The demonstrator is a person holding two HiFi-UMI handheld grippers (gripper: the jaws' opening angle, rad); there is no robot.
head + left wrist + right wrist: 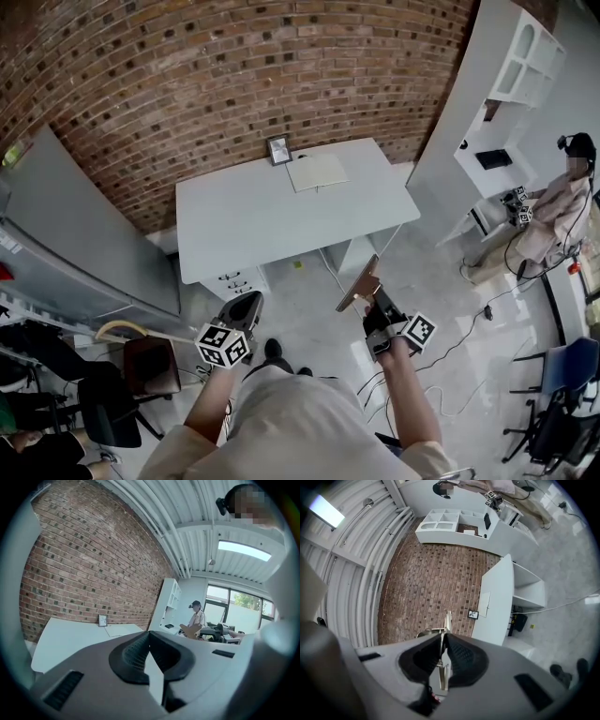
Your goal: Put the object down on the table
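The person stands short of the white table (281, 225), both bare forearms pushed forward at waist height over the floor (441, 281). In the lower left of the head view, the left gripper (246, 307) points towards the table's near edge. The right gripper (369, 300), right of centre, is angled up and to the left. It carries a flat brown piece (359, 283), which hangs in the air near the table's front corner, clear of the tabletop.

The left gripper view looks level along its own jaws. The left gripper (149, 634) has its pads pressed tip to tip with nothing between them. Beyond them lie the table (65, 639) and a small picture frame (102, 620). At middle right the brown piece (190, 630) shows its broad face, with a second person (196, 616) behind it.

The right gripper view is rolled sideways, so the table (499, 602) runs up the frame. The right gripper (442, 637) is clamped on the piece (448, 620), seen edge-on as a thin pale strip poking past the tips.

Only the head view shows the white sheet (317, 172) beside the frame (278, 150) at the table's far edge.
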